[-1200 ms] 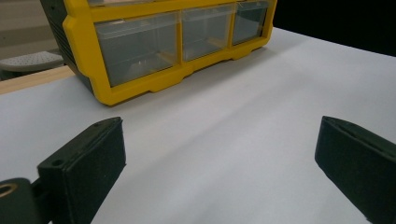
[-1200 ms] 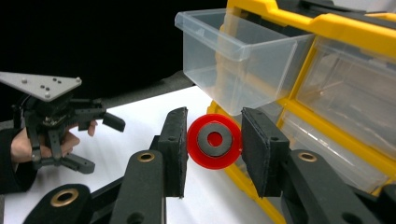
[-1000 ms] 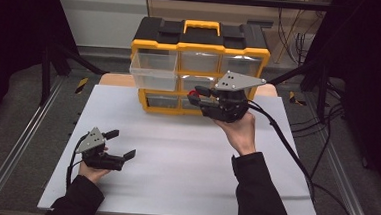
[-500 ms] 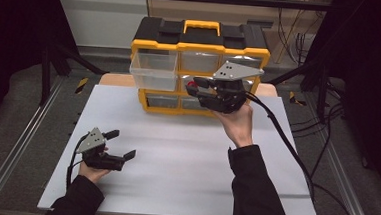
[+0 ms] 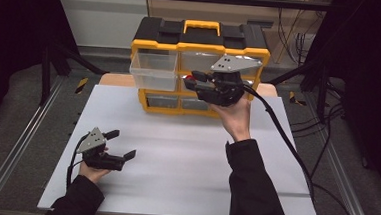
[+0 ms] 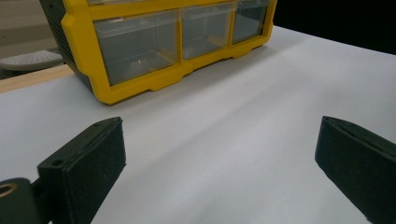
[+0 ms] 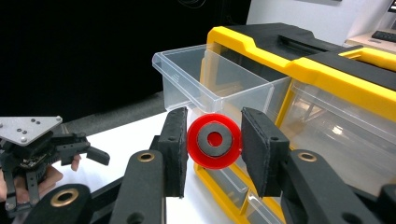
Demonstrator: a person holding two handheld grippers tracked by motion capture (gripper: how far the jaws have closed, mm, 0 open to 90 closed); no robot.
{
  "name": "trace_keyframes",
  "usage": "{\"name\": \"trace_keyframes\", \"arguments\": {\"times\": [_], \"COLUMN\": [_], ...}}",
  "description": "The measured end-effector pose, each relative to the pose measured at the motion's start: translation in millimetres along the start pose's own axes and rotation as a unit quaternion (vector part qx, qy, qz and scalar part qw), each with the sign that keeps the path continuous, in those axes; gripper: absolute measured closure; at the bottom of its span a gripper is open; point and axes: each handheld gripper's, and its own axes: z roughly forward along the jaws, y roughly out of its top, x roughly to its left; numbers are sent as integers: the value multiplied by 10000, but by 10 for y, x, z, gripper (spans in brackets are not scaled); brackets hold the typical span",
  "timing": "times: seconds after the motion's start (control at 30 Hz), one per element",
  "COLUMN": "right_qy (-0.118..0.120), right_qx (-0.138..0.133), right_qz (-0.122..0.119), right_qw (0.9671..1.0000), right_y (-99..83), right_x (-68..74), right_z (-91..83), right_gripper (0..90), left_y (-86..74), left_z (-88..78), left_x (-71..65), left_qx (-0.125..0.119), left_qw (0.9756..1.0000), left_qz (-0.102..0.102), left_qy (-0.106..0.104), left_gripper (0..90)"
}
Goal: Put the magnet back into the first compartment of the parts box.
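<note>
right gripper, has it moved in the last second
Yes. The right gripper, shut on the red disc, has risen against the yellow drawer box, from the bottom drawer row toward the pulled-out top left drawer.

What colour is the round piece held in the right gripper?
Red, with a dark grey ring around its centre hole; the round piece shows best in the right gripper view, clamped by the right gripper.
</note>
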Motion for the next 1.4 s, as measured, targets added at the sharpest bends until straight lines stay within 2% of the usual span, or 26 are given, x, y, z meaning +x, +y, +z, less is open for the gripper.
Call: {"name": "trace_keyframes", "arguments": {"times": [0.5, 1.4], "right_qy": [0, -43], "right_qx": [-51, -77], "right_qz": [2, 46], "right_qw": [10000, 10000], "right_y": [155, 325], "right_x": [-32, -92], "right_z": [170, 428], "right_gripper": [625, 625], "left_y": [-1, -2], "left_z": [5, 6], "left_x": [-2, -5], "left_qx": [25, 26], "left_qw": [10000, 10000], "left_qz": [5, -1], "left_qy": [-3, -19], "left_gripper": [15, 15]}}
